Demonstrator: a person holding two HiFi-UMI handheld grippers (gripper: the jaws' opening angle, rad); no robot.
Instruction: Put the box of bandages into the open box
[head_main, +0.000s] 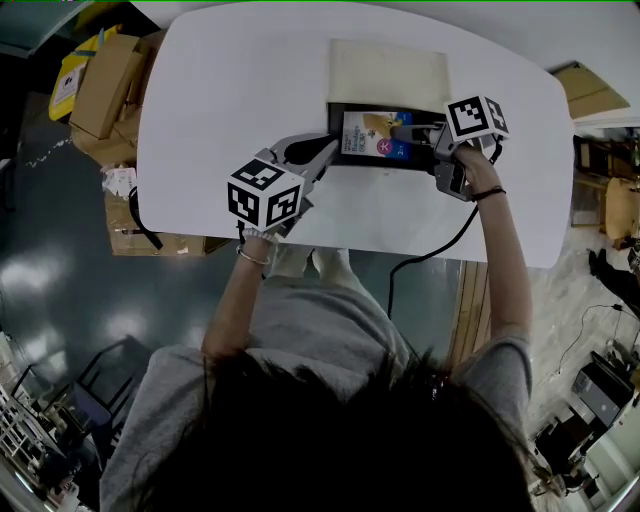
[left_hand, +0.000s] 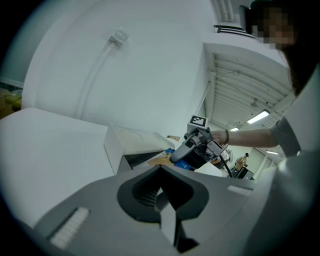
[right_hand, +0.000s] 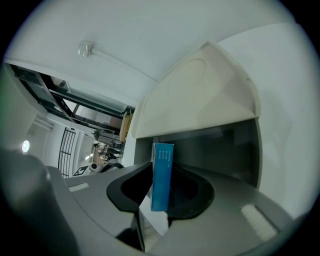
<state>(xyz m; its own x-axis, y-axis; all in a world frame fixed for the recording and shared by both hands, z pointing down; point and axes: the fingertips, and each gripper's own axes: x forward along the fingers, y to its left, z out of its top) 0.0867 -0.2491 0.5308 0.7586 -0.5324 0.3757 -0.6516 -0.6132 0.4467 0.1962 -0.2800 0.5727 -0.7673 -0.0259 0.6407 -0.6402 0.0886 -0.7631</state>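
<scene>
Far left of the open box, past the edge of the white bench, brown cartons are sitting piled on the dark floor. The left tool is reaching in from that side. Its jaws are looking pressed together with nothing between them, and their tips are resting at the open box's left wall. Whether they are bearing on that wall is not showing.

The open box is sitting on the bench, dark inside, with its pale lid folded back on the far side. The lid is leaving the mouth clear from above.

The bandage box is lying inside the open box with its printed face turned up. It is filling the middle of the cavity, nearer the left wall than the right. It is a small flat carton. Its face is showing white and orange above, and blue below with a round pink mark. In the right gripper view its narrow side is showing plain blue, with a few lines of fine pale print too small to read.

The right tool is coming in over the open box's right wall and pinching the bandage box by its right end, one jaw on each broad face. From this tool a black cable is trailing across the bench, away from the open box and over the near edge.
</scene>
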